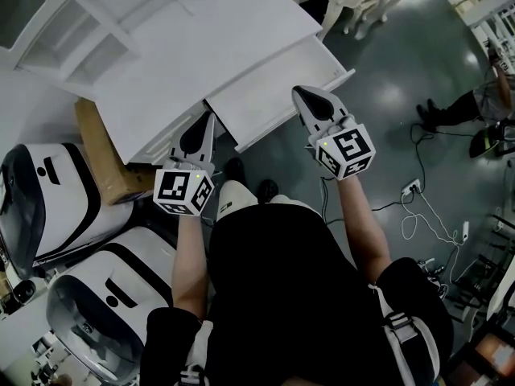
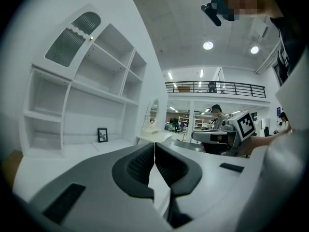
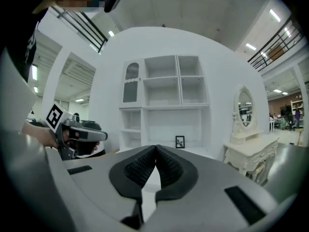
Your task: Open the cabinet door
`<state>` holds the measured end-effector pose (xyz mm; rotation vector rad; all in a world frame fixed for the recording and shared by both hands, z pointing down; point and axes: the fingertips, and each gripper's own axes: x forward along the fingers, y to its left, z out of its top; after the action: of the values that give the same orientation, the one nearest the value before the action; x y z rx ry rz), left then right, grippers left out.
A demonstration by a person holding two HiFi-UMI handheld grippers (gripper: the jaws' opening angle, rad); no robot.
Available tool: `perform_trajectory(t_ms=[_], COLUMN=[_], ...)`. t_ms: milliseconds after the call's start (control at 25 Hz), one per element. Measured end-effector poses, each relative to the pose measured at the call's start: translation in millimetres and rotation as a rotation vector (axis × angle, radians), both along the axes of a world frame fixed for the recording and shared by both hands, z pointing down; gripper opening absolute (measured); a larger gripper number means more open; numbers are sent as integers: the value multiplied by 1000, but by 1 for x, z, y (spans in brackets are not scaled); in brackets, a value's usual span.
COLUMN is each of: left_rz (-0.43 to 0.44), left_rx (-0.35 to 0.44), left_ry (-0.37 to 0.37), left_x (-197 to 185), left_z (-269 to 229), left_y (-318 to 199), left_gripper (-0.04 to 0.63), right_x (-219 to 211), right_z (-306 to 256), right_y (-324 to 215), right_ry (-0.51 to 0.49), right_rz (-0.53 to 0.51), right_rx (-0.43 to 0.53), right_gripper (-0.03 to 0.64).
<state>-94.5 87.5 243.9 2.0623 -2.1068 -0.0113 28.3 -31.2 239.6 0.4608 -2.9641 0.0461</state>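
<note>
Both grey two-jaw grippers, left gripper [image 1: 208, 124] and right gripper [image 1: 304, 95], hover at the front edge of a white desk-and-shelf cabinet [image 1: 201, 39], jaws pressed together on nothing. Its arched, glazed white cabinet door [image 3: 131, 83] sits closed at the shelving's upper left corner, well apart. Glossy grey floor [image 1: 386, 95] surrounds it.

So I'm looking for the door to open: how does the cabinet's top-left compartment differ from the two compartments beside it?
The top-left compartment is closed by a door with an arched grey pane; the two compartments beside it have no fronts. It is narrower than they are. It runs undivided, while a shelf splits each of them. All are white and stand in one row.
</note>
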Motion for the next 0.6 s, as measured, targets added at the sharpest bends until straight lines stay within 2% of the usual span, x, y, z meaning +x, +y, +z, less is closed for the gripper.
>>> perform_trajectory(t_ms=[280, 600], left_rz=[-11, -22], left_rx=[4, -4], left_ry=[-10, -14], left_x=[-3, -7], left_z=[-5, -3], left_y=[1, 7], left_gripper=[24, 24], right_x=[-8, -9], right_z=[-17, -15], right_y=[13, 17], right_ry=[-26, -33], right_rz=[-71, -76], right_rx=[32, 28], right_gripper=[17, 15])
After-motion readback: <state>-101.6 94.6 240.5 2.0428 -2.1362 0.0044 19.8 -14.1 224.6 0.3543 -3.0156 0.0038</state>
